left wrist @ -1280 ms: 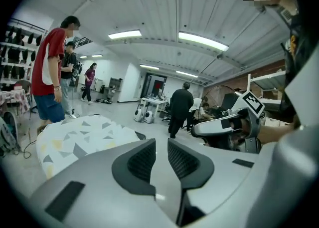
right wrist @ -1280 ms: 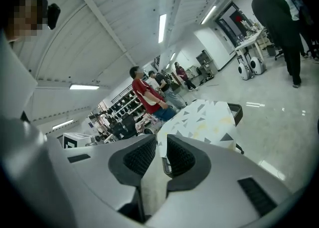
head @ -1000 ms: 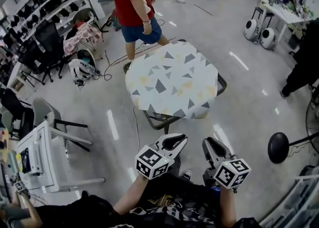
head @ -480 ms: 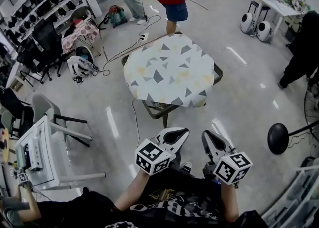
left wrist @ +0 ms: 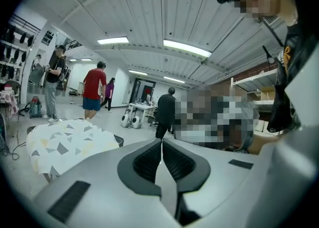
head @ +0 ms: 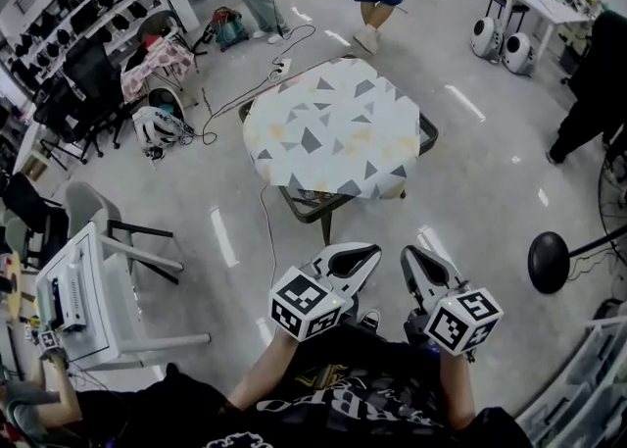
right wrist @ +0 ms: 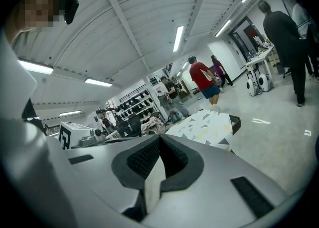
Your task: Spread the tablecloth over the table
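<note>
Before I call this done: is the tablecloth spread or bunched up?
Spread. The tablecloth lies flat over the tabletop, its edges hanging down the near side; only the dark table rim shows at right.

A black short-sleeved T-shirt (head: pixel 392 377) with pale lettering across the chest is worn. The left gripper (head: pixel 364 256) and the right gripper (head: pixel 412 260) are shelled in light grey, fitted with black ribbed pads (left wrist: pixel 147 159), and each topped by a white cube with black square markers (head: pixel 306 304).
</note>
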`<control>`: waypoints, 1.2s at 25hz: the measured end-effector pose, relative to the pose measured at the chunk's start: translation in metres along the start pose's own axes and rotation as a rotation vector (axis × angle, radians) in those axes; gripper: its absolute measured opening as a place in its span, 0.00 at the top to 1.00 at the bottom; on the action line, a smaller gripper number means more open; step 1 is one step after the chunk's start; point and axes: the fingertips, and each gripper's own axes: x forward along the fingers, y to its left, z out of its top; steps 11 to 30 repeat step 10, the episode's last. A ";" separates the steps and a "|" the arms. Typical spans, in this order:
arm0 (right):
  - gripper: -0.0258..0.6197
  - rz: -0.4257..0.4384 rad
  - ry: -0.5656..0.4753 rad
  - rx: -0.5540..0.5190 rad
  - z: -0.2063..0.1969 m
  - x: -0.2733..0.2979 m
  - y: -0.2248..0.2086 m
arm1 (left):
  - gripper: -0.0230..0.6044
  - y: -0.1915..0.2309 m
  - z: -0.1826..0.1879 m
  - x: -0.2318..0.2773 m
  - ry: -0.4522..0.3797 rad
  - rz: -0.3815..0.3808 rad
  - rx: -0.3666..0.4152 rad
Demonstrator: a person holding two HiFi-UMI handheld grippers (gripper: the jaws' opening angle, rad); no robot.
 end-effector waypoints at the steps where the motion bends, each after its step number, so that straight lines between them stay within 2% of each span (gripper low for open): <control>1: 0.94 0.005 -0.001 0.003 -0.001 -0.001 0.000 | 0.92 -0.002 -0.001 0.000 0.001 -0.001 0.002; 6: 0.94 0.037 -0.014 0.036 -0.003 -0.007 0.002 | 0.92 -0.010 -0.007 0.002 0.008 -0.004 0.008; 10: 0.94 0.040 -0.009 0.004 -0.009 -0.010 -0.005 | 0.92 -0.019 -0.013 0.007 0.018 -0.005 0.020; 30: 0.94 0.040 -0.009 0.004 -0.009 -0.010 -0.005 | 0.92 -0.019 -0.013 0.007 0.018 -0.005 0.020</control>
